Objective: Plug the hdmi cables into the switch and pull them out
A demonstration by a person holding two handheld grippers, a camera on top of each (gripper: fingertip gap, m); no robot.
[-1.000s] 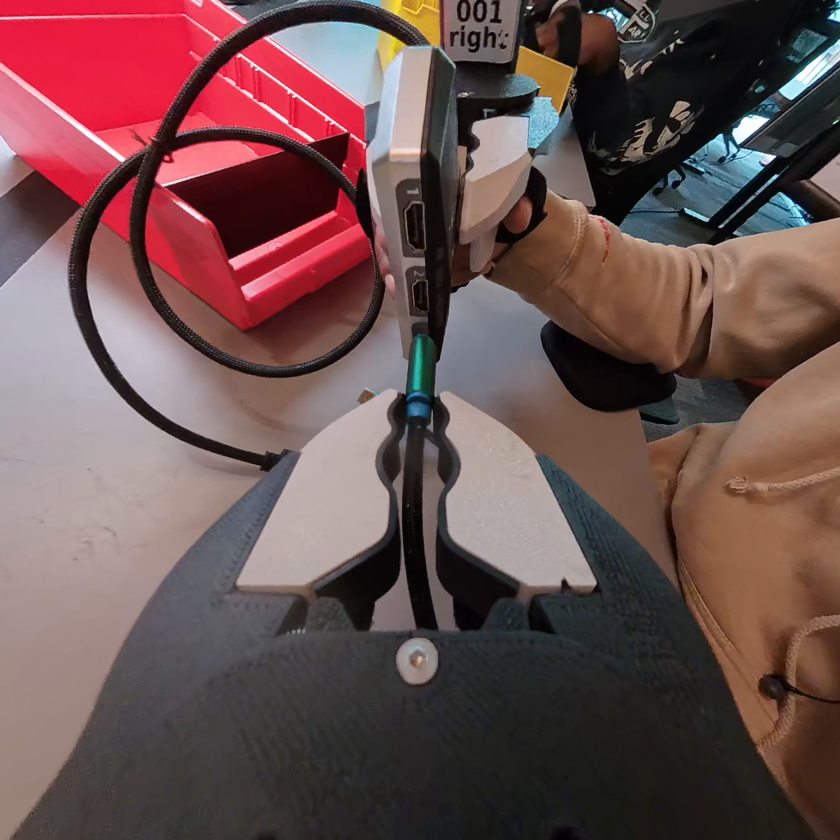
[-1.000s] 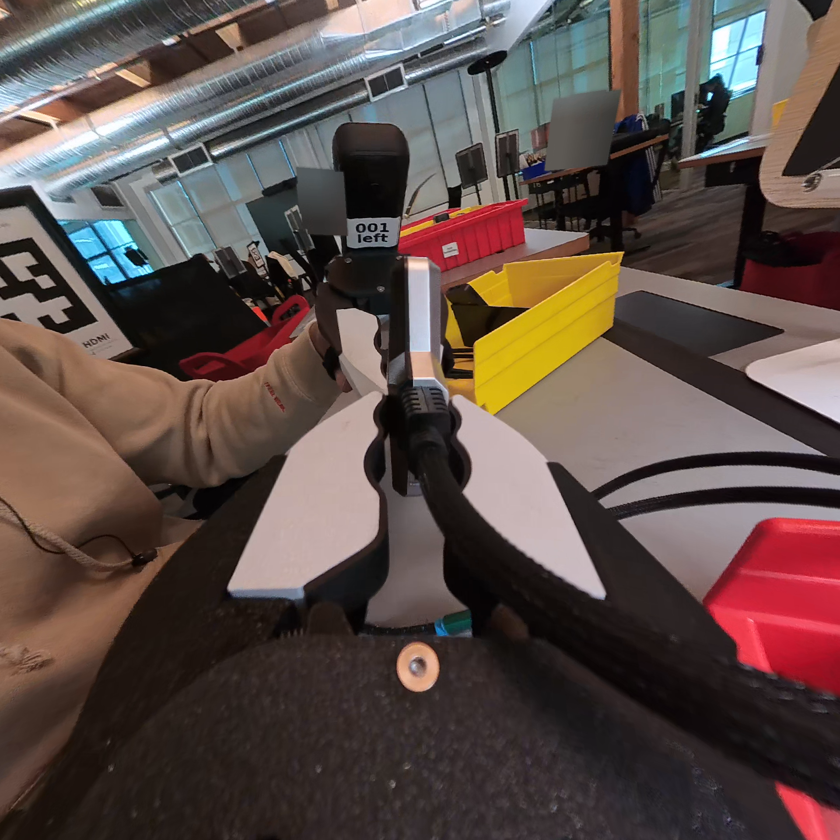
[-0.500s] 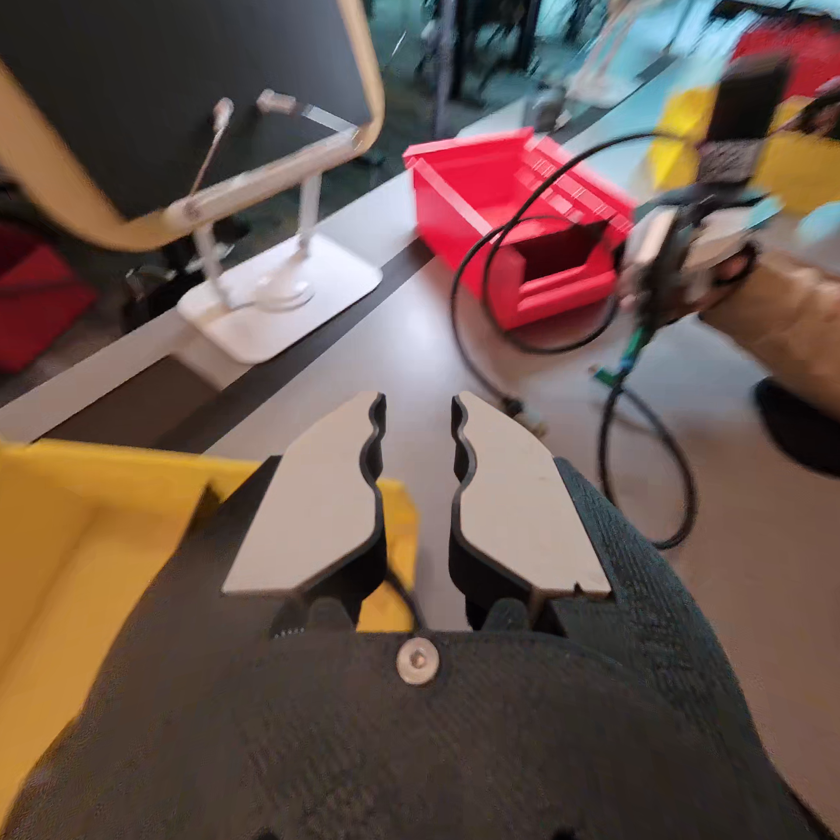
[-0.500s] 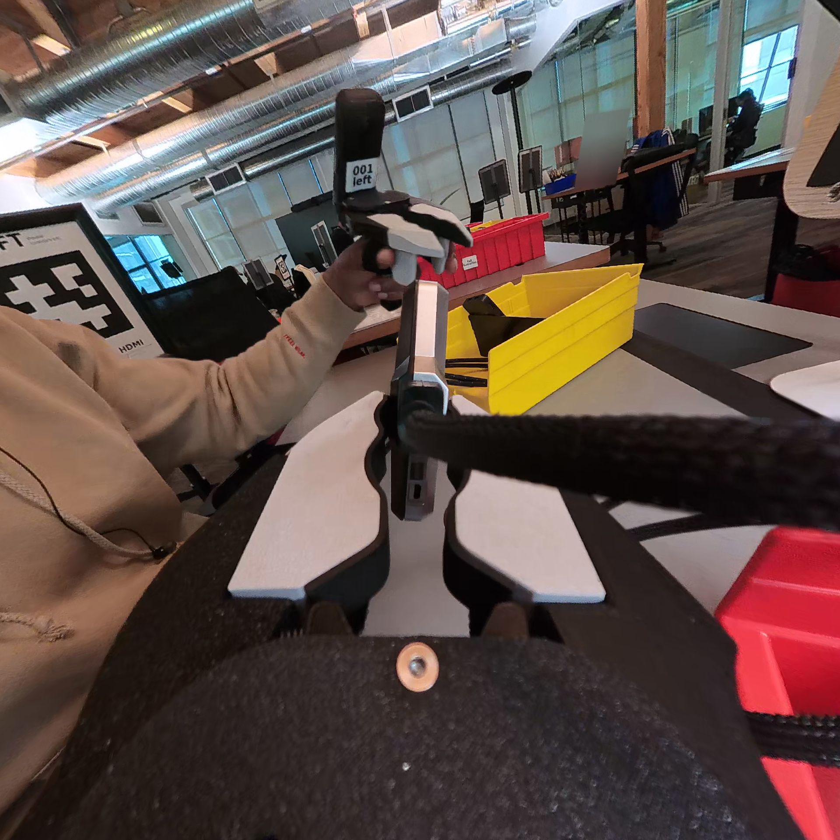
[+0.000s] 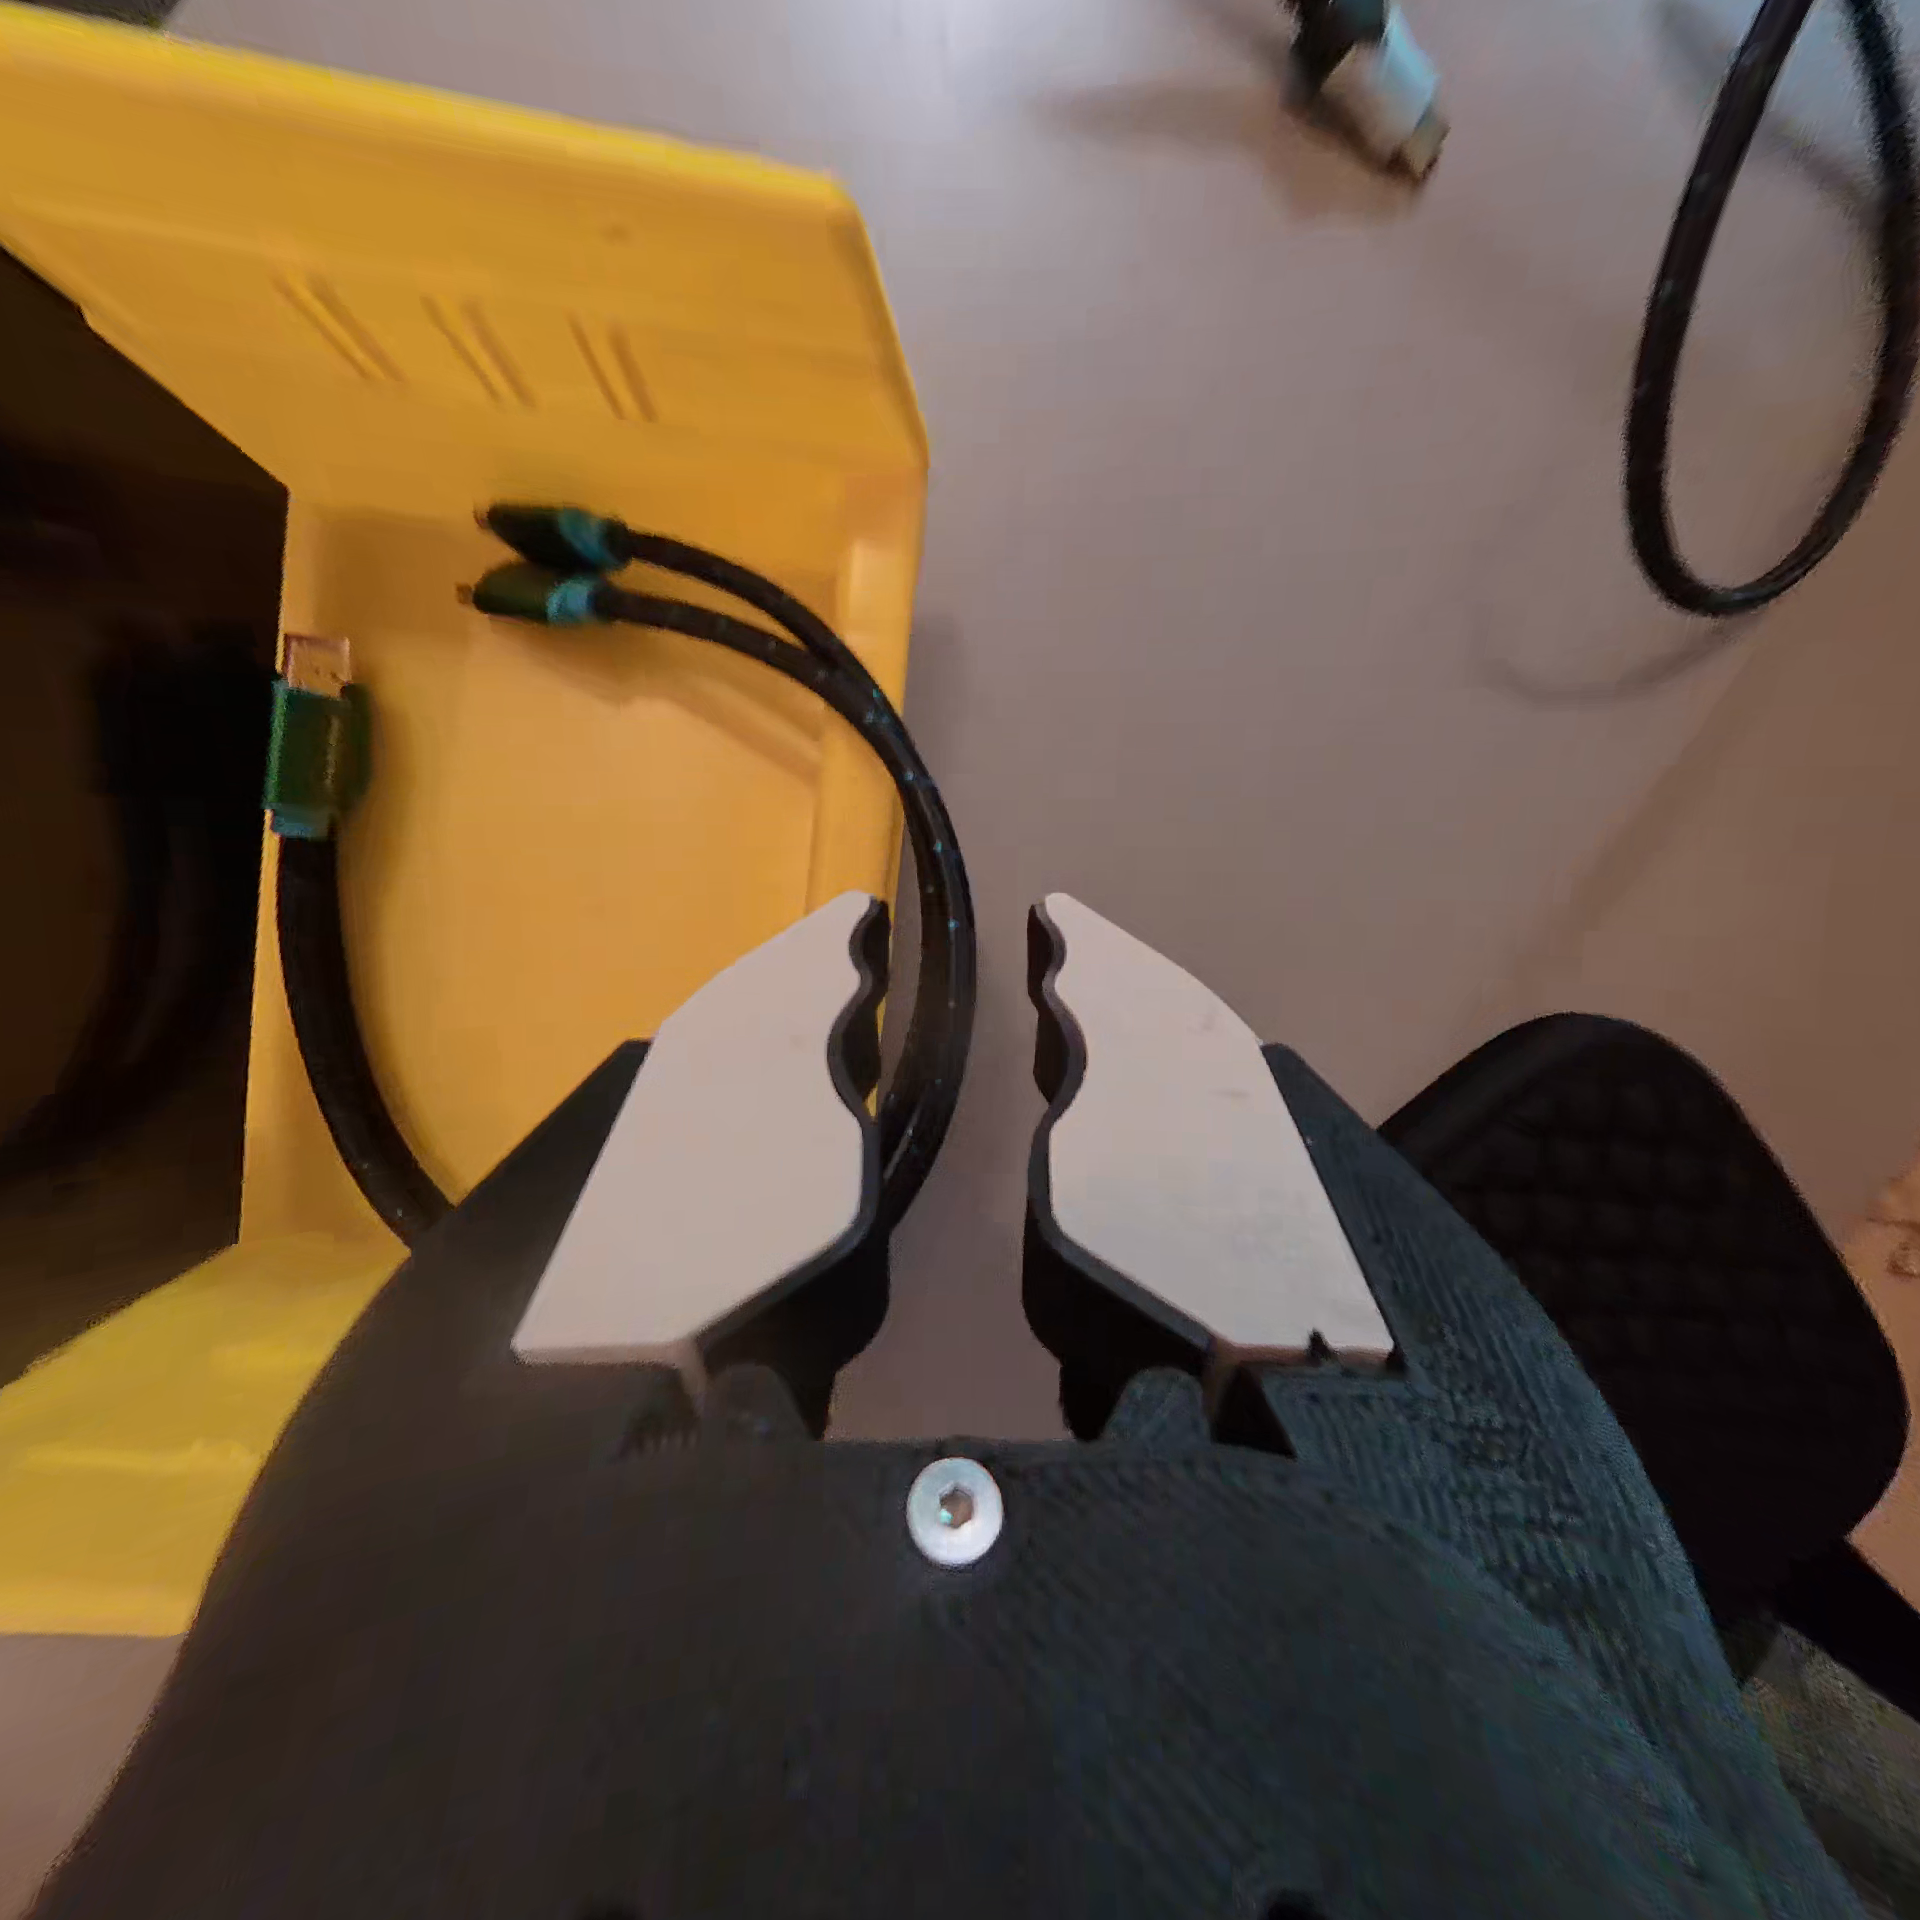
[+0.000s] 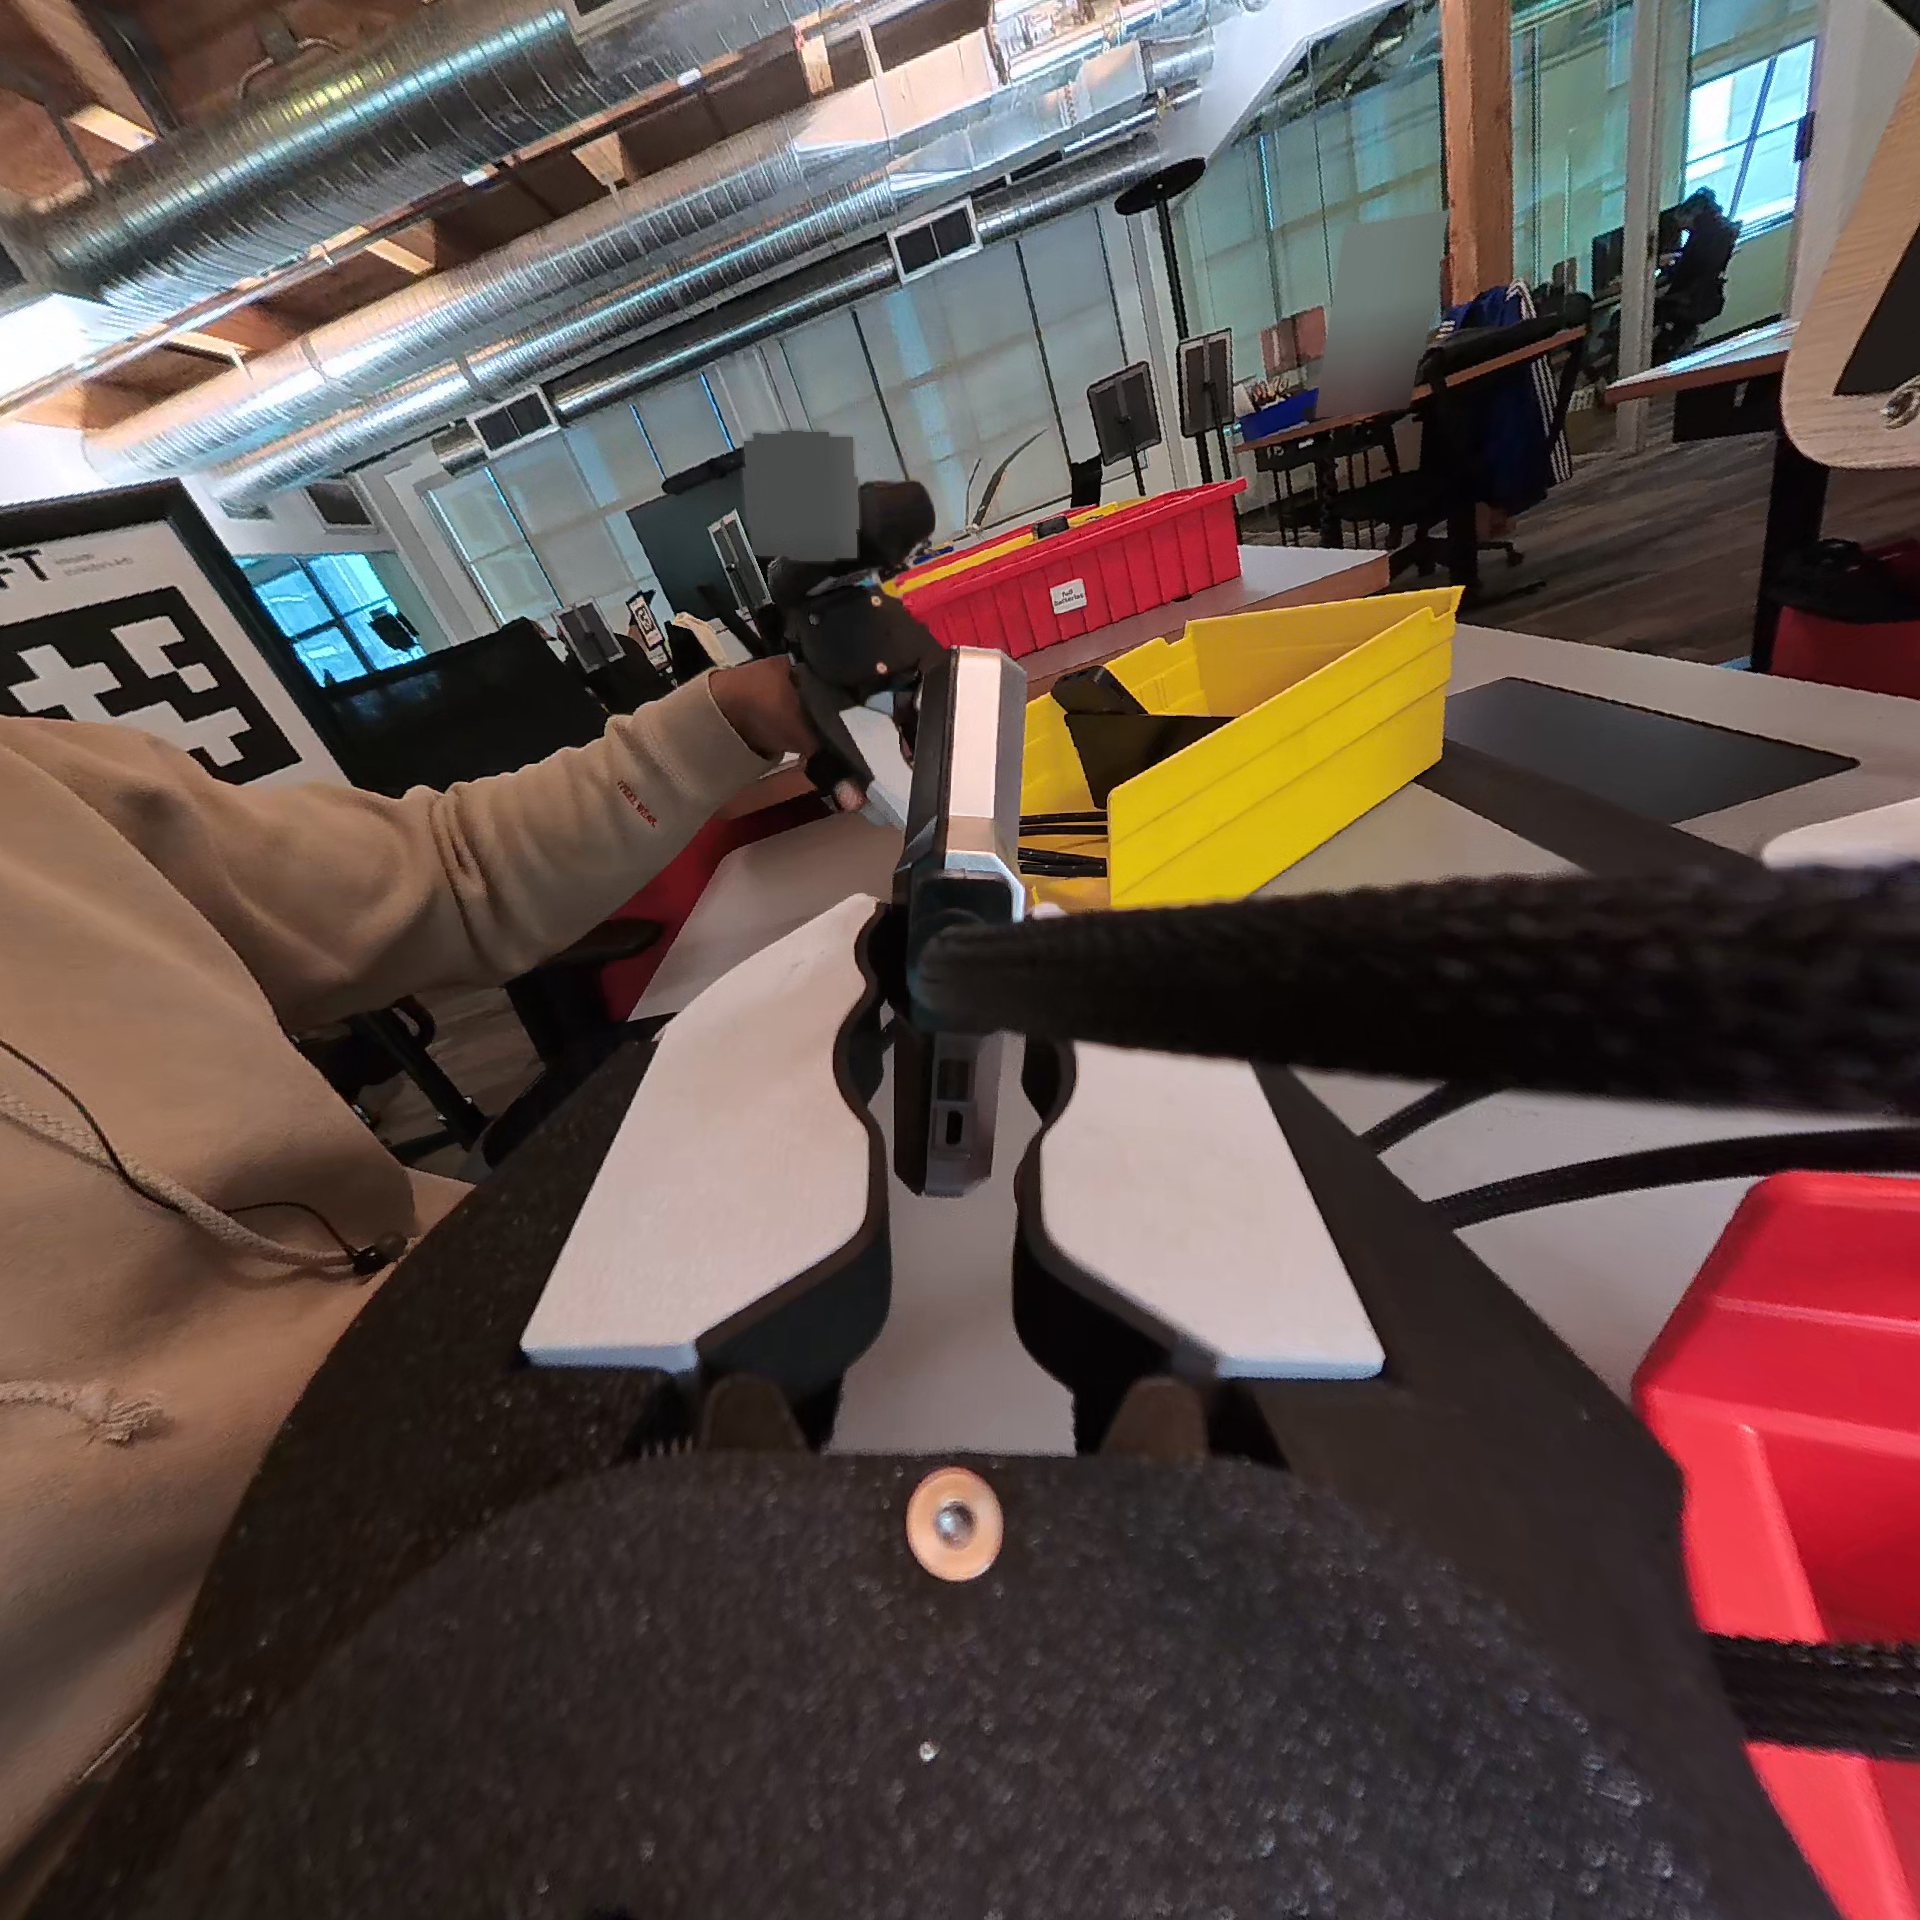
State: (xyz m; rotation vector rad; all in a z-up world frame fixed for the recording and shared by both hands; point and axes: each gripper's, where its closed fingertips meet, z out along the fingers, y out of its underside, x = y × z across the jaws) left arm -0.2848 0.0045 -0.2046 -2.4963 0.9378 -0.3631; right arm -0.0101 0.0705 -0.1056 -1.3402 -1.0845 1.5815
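Left gripper (image 5: pixel 956 914): we are holding it partly open over the edge of the yellow bin (image 5: pixel 582 343), gripping nothing; two black cables (image 5: pixel 914 810) are passing just beside its left finger, though we cannot tell whether they are touching.
Bin: three green-ended plugs (image 5: pixel 551 566) are lying inside it.
Right gripper (image 6: pixel 951 935): we are clamping the fingers on the grey switch (image 6: pixel 961 831), standing upright between them.
Thick braided cable (image 6: pixel 1403 977): it is running from the side of the switch off to the right, seemingly plugged in.
Table (image 5: pixel 1299 540): a loose silver plug (image 5: pixel 1382 83) and a black cable loop (image 5: pixel 1704 395) are lying on it.
Red bin (image 6: pixel 1808 1455): it is sitting at the right gripper's right side.
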